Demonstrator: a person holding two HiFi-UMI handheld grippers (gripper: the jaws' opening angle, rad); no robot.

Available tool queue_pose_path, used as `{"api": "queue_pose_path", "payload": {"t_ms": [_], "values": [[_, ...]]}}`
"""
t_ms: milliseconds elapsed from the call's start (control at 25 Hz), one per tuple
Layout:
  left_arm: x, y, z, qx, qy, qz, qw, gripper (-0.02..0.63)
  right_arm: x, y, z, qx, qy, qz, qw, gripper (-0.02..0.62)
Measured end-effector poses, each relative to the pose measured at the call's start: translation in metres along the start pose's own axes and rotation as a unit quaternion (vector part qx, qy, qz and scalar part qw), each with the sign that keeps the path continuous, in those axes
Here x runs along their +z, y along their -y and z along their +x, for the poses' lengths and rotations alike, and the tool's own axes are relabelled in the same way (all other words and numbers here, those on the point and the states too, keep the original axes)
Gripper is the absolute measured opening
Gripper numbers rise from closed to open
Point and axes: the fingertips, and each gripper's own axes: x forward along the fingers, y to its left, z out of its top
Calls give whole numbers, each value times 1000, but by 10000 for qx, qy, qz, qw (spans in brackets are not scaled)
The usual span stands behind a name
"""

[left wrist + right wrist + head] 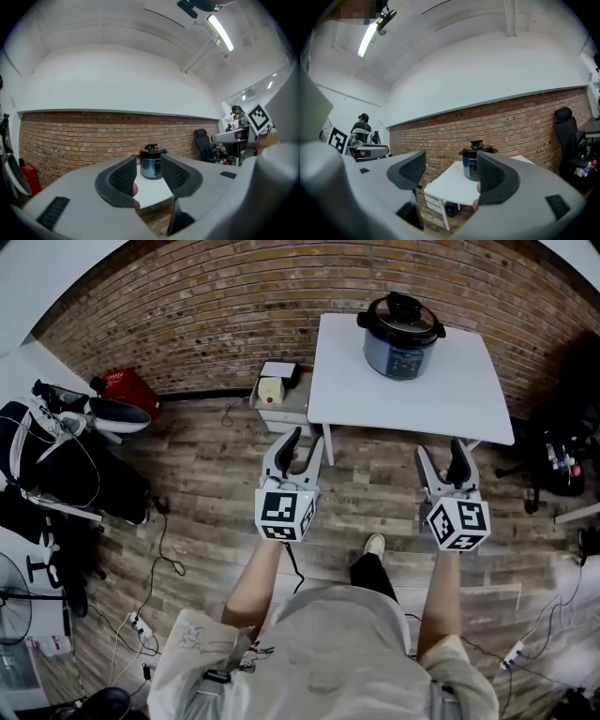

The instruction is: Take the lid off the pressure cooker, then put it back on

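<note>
Pressure cooker, well beyond left claw, right claw

Pressure cooker at 1 o'clock: glossy blue-grey body, glossy black lid, on a smooth, matt white table. Wall from 10 to 2 o'clock — rough red brick; floor at centre — matt, wood-grain planks.

Pressure cooker placed on counter, toward its far edge; lid seated on top. Left hand-held gripper and right hand-held gripper held before the counter.
</note>
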Motion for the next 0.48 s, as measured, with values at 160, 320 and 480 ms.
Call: {"api": "queue_pose_path", "payload": {"t_ms": [160,320,480], "values": [[6,7,57,70,-109,-8,9999,176,4,42,34,75,-139,-114,9998,337],[12,18,114,100,-174,46,9998,175,10,88,65,125,-175,-37,9998,337],[9,30,166,121,-254,-34,9996,175,7,137,95,153,-213,106,9996,336]]}}
